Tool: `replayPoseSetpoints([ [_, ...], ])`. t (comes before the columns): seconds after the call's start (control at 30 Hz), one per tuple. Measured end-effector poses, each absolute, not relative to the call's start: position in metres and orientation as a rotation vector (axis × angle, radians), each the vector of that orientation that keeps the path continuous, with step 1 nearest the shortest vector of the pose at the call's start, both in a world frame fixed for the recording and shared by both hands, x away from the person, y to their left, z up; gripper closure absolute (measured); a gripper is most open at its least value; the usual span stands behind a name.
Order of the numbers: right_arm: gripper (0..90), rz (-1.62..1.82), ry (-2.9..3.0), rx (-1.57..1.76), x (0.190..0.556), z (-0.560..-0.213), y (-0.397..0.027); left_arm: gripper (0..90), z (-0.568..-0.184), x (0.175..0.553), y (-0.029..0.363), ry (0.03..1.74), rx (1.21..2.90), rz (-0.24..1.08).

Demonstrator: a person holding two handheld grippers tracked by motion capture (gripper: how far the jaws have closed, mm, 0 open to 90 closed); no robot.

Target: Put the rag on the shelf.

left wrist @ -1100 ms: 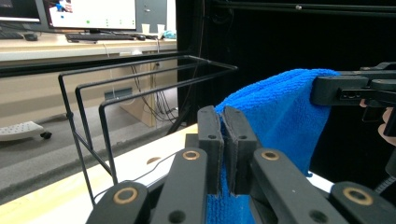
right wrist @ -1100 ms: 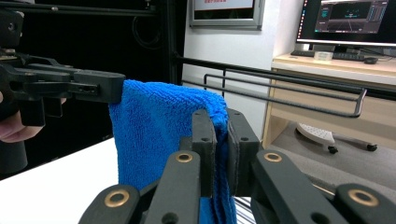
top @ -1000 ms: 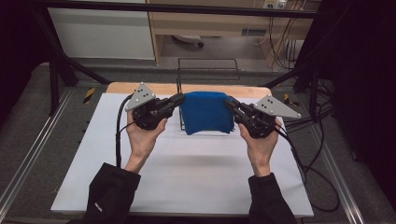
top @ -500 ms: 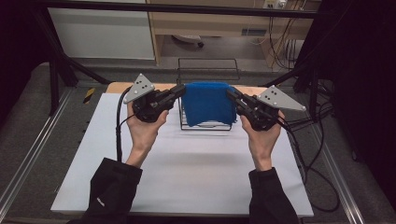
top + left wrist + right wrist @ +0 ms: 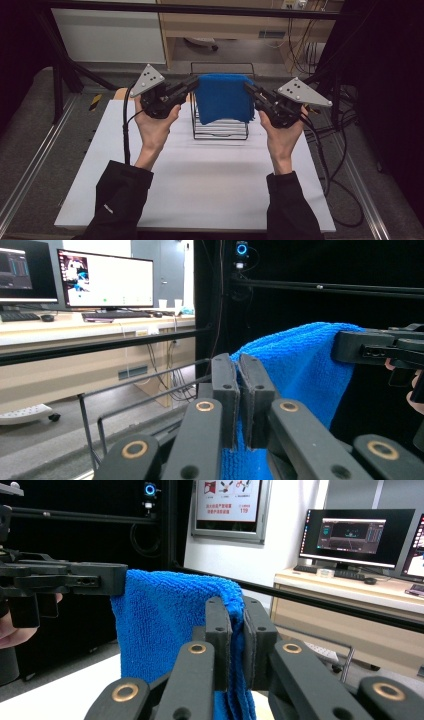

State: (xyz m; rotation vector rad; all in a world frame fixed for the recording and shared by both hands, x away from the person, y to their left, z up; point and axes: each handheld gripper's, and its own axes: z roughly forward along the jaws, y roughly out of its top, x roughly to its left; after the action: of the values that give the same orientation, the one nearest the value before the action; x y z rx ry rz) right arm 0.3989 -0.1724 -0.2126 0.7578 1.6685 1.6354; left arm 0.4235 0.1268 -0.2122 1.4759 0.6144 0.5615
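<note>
A folded blue towel (image 5: 223, 98) hangs in the air between my two grippers, above a black wire rack (image 5: 220, 127) that stands on the white table. My left gripper (image 5: 191, 86) is shut on the blue towel's left top corner. My right gripper (image 5: 248, 89) is shut on its right top corner. In the left gripper view the blue towel (image 5: 295, 370) is pinched between the jaws of the left gripper (image 5: 239, 362), with the other gripper (image 5: 380, 347) at its far end. In the right gripper view the blue towel (image 5: 160, 625) drapes down from the right gripper (image 5: 237, 605).
The white table (image 5: 200, 180) has bare room in front of the rack. A second wire frame (image 5: 222, 67) stands behind it at the table's far edge. Cables (image 5: 330, 165) trail off the right side. Desks with monitors (image 5: 105, 280) stand beyond.
Both hands have lifted the towel higher, from just above the table up off the wire rack, which now shows beneath it. Both grips stay the same.
</note>
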Motion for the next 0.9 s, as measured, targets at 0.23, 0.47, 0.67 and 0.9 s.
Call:
replayPoseSetpoints([
  [0.23, 84.1, 1.621, 1.651, 0.743, 0.404, -0.200, -0.172, 86.4, -0.199, 0.428, 0.126, 0.605, 1.471, 0.578],
  [0.47, 84.1, 1.619, 1.629, 0.739, 0.411, -0.186, -0.171, 86.4, -0.183, 0.434, 0.125, 0.601, 1.458, 0.608],
  [0.67, 84.1, 1.619, 1.615, 0.728, 0.418, -0.175, -0.171, 86.4, -0.172, 0.440, 0.123, 0.599, 1.449, 0.623],
  [0.9, 84.2, 1.626, 1.598, 0.730, 0.426, -0.162, -0.171, 86.4, -0.160, 0.448, 0.122, 0.611, 1.424, 0.622],
])
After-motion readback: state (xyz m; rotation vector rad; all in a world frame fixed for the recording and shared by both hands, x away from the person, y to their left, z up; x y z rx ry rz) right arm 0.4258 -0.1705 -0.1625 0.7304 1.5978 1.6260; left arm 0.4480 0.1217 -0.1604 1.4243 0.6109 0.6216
